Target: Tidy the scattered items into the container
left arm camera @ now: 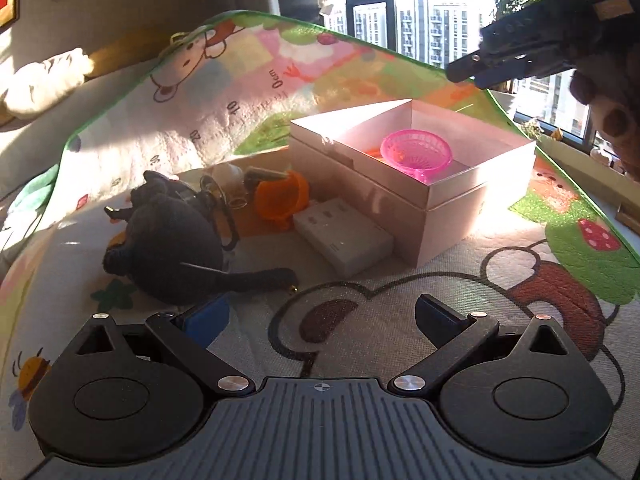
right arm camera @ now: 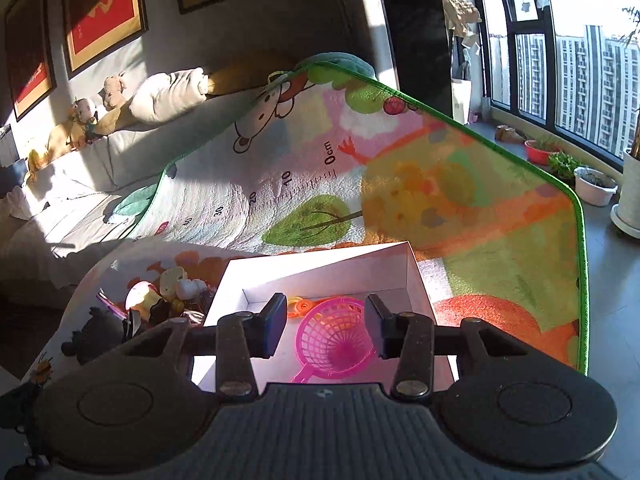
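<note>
Two tools are in your hands above the cartoon play mat (left arm camera: 400, 280). Your left tool (left arm camera: 320, 316) hangs low over the mat's near edge with its jaws spread wide and nothing between them. Your right tool (right arm camera: 326, 320) hovers above the white box (left arm camera: 460, 200), jaws partly apart and empty. The pink strainer (right arm camera: 336, 336) lies inside the box, beside something orange. Left of the box, still on the mat, sit a white power strip (left arm camera: 344, 240) touching the box wall, an orange cup (left arm camera: 282, 198), a black plush toy (left arm camera: 172, 240) and a few smaller toys.
</note>
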